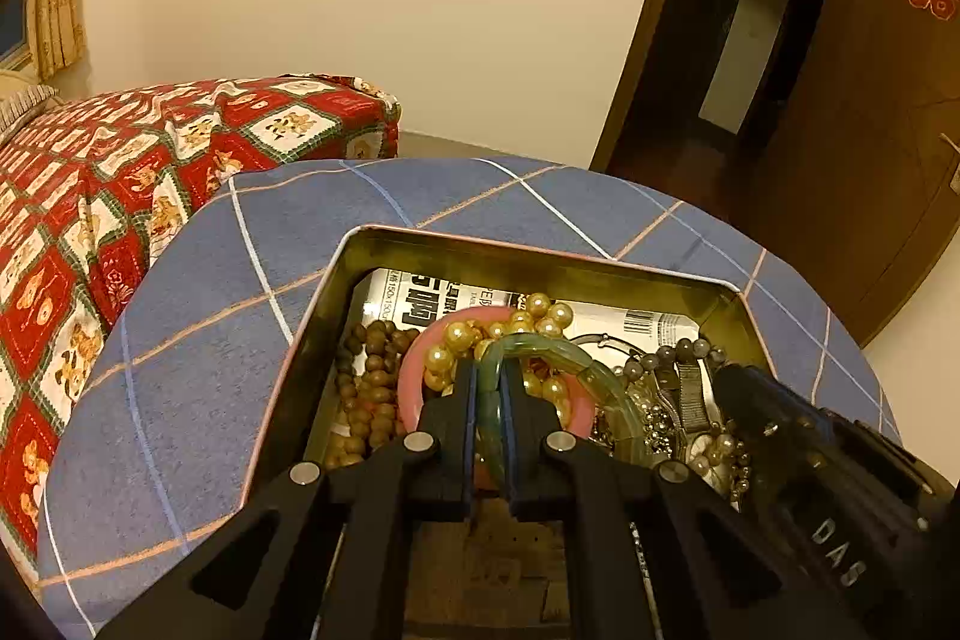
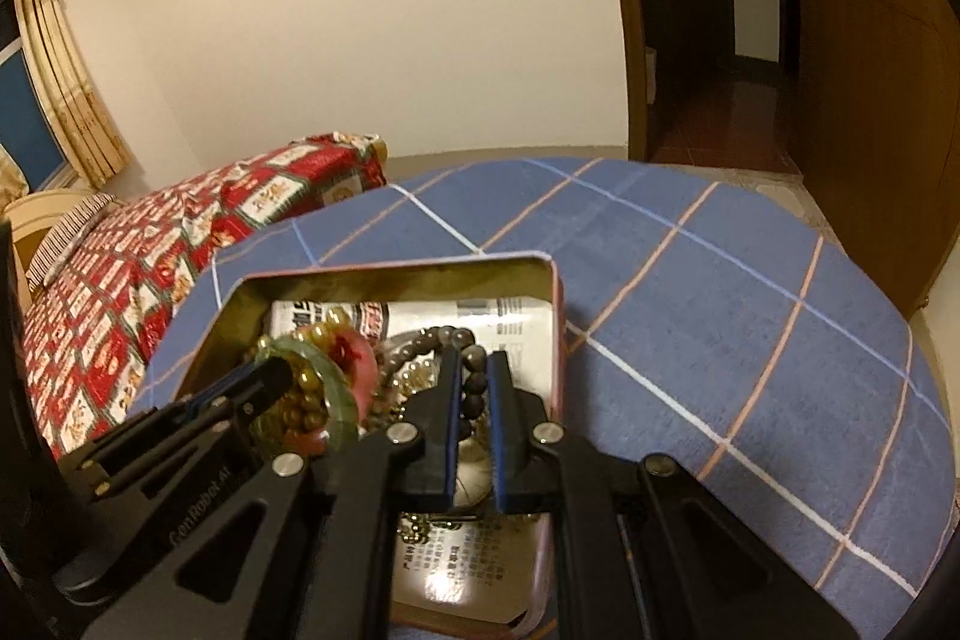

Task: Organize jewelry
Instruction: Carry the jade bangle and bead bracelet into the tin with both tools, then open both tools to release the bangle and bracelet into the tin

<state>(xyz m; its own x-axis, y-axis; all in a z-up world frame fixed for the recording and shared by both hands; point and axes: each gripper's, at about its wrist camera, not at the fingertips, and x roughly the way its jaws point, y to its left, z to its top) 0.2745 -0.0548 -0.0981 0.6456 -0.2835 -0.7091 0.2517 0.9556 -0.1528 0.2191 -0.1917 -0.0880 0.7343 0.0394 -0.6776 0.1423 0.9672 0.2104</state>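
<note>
An open metal tin [image 1: 540, 253] on a blue plaid table holds mixed jewelry. My left gripper [image 1: 489, 370] is shut on a translucent green bangle [image 1: 576, 361] above a pink bangle [image 1: 411, 370], gold pearls [image 1: 528, 319] and brown wooden beads [image 1: 366, 388]. In the right wrist view the tin [image 2: 396, 277] shows the left gripper [image 2: 264, 376] holding the green bangle [image 2: 342, 403]. My right gripper [image 2: 474, 364] is shut on a dark bead bracelet [image 2: 471, 388] inside the tin. Grey beads and a watch strap [image 1: 684, 382] lie at the right.
The round table with the blue plaid cloth [image 2: 720, 292] stands next to a bed with a red patterned cover [image 1: 120, 148]. A wooden door [image 1: 870, 130] stands open to the right. Printed paper [image 2: 516, 316] lines the tin.
</note>
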